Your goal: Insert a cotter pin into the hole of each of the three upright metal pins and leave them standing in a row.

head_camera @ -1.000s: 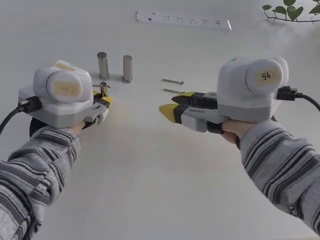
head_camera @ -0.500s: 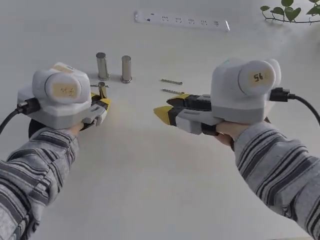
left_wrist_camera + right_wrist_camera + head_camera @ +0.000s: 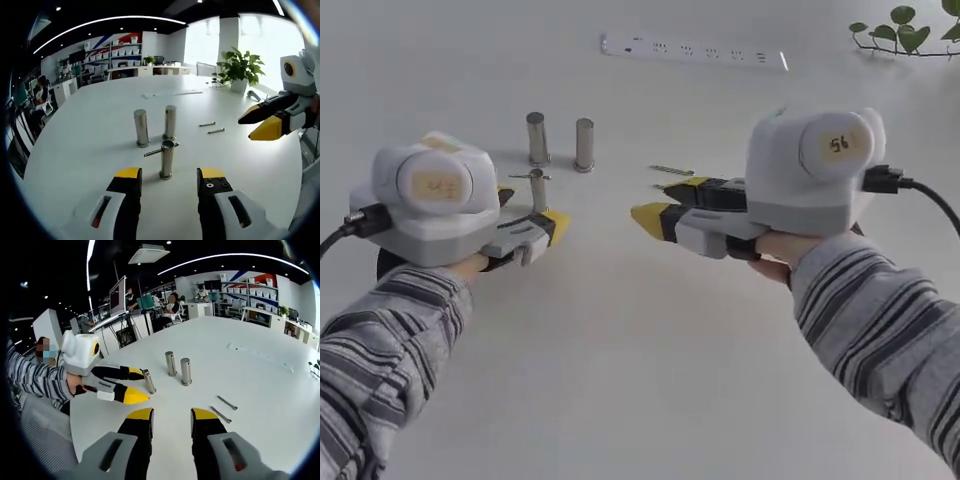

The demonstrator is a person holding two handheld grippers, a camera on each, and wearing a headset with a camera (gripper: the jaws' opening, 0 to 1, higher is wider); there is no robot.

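Note:
Three upright metal pins stand on the white table. Two bare ones (image 3: 536,138) (image 3: 584,145) sit side by side at the back. The third pin (image 3: 537,190) (image 3: 166,159) stands nearer, with a cotter pin (image 3: 161,149) through its top hole. My left gripper (image 3: 530,210) (image 3: 170,173) is open just short of that pin, jaws either side and not touching it. Two loose cotter pins (image 3: 672,170) (image 3: 216,131) (image 3: 227,402) lie to the right. My right gripper (image 3: 665,200) (image 3: 172,415) hovers open and empty beside them.
A white power strip (image 3: 695,50) lies along the far edge of the table, and a plant (image 3: 905,25) sits at the far right corner. The table surface (image 3: 620,330) in front of the grippers is bare. In the right gripper view, people sit at desks beyond the table.
My left gripper has let go of the pin with the cotter pin and drawn back a little. The right gripper has barely moved.

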